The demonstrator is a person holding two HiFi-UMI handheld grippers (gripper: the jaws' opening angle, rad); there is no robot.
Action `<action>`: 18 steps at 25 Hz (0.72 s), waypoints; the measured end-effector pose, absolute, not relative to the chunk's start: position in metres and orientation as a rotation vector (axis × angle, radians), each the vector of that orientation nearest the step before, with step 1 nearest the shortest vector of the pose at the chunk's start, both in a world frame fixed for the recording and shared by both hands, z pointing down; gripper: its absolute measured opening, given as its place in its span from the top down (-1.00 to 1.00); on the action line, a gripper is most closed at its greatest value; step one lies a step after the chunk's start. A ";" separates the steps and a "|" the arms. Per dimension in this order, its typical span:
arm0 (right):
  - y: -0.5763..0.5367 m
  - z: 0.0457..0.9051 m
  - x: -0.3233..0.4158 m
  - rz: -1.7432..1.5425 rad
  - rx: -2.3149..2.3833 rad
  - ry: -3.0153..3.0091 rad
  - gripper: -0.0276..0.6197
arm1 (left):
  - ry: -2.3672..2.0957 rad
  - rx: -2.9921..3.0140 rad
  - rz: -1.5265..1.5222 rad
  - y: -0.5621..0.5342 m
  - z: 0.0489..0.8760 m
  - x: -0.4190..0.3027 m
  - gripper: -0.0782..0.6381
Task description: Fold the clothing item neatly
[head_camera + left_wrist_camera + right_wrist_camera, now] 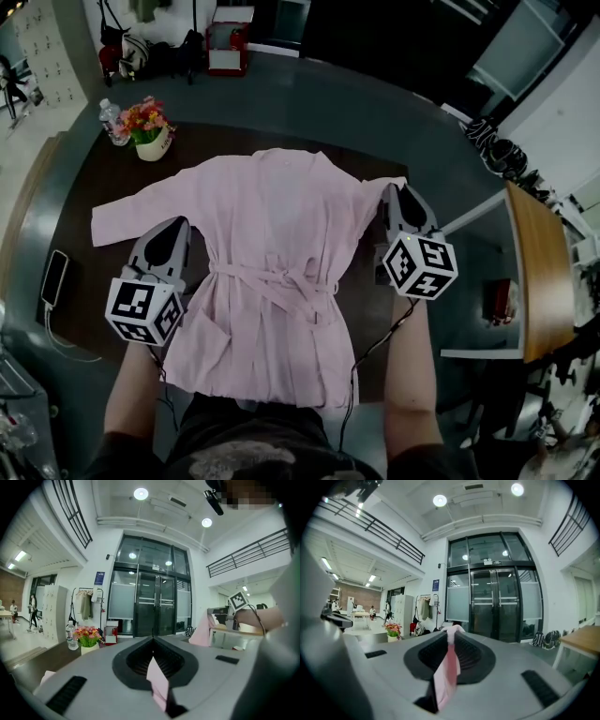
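Observation:
A pink robe (pixel 272 253) lies spread front-up on the dark table (pixel 84 272), its belt tied at the waist. My left gripper (pixel 176 227) sits at the robe's left side, under the left sleeve (pixel 127 214). Its jaws are shut on a fold of pink cloth (pixel 158 682). My right gripper (pixel 394 194) is at the end of the right sleeve (pixel 375 187), shut on a strip of pink cloth (pixel 446 672) that hangs from the jaws. In the left gripper view that sleeve (pixel 204 631) shows raised beside the right gripper's marker cube (pixel 238 600).
A flower pot (pixel 150 129) and a water bottle (pixel 112 122) stand at the table's far left corner. A phone (pixel 53 277) on a cable lies at the left edge. A wooden desk (pixel 539 272) stands to the right. The person's arms reach in from below.

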State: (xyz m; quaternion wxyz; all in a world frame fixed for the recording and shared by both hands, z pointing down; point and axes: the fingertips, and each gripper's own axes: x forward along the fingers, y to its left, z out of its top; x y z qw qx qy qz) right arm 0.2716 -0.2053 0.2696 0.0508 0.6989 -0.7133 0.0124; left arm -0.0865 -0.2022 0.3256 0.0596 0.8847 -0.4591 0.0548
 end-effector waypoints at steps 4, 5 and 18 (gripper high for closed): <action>-0.241 0.271 0.206 -0.021 2.038 -2.144 0.81 | -1.346 2.690 0.192 -0.231 0.334 -0.118 0.76; -0.249 0.277 0.188 -0.025 2.014 -2.127 0.81 | -1.332 2.696 0.202 -0.238 0.336 -0.126 0.76; -0.316 0.430 0.024 0.092 1.733 -1.959 0.81 | -1.105 2.620 0.253 -0.273 0.411 -0.160 0.76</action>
